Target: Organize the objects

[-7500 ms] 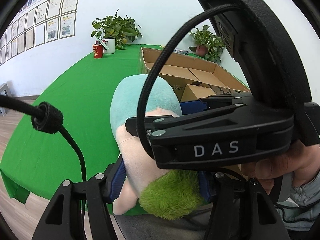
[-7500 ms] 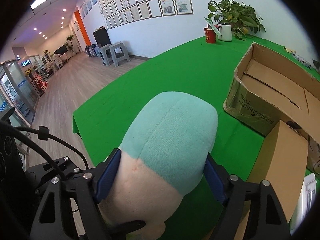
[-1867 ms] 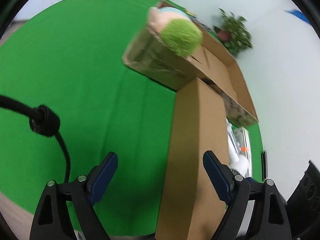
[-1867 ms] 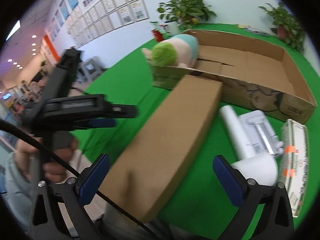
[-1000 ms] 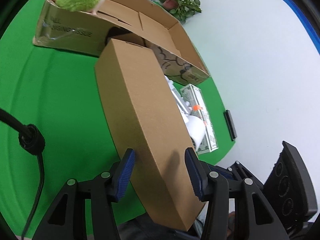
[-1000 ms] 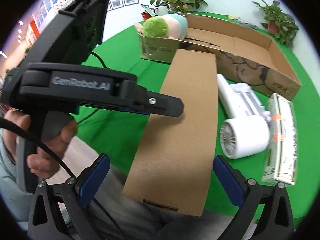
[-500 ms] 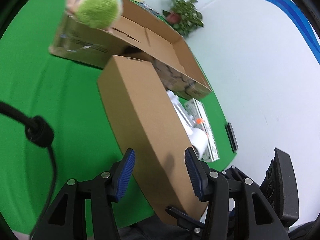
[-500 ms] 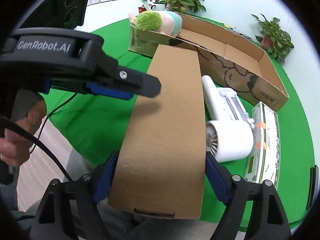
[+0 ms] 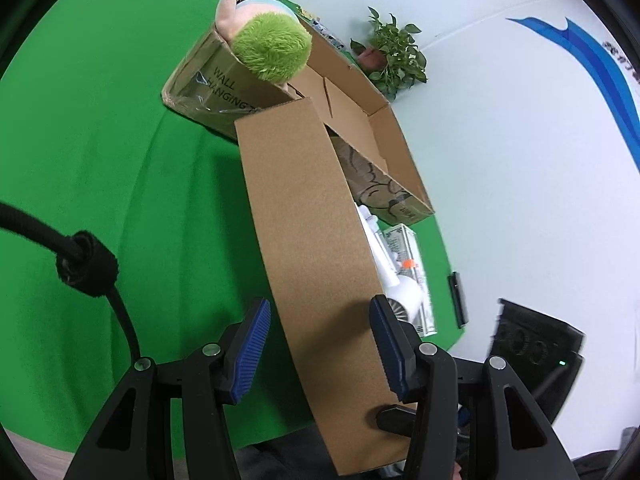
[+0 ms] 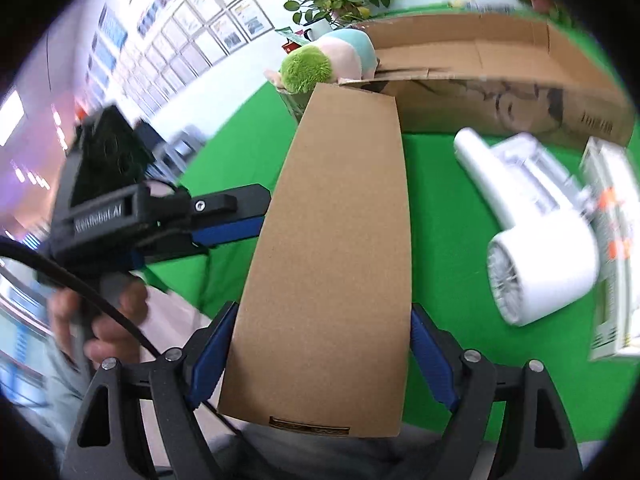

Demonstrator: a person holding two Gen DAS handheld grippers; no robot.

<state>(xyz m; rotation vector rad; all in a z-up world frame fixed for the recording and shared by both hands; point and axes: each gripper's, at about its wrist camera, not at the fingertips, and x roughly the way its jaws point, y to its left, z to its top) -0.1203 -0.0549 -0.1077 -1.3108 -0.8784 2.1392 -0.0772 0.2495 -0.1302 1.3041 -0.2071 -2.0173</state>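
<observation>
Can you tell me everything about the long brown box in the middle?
The long plain brown cardboard box is closed and narrow, with a smooth, unprinted top. Its near end sits between the blue pads of the right gripper, which press on both sides. The left gripper straddles one long edge. Its far end reaches the big open cardboard carton, next to the green table cover.

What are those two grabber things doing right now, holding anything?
Left gripper: around the long cardboard box, but whether it presses on it cannot be told.
Right gripper: shut on the same box's near end.
</observation>
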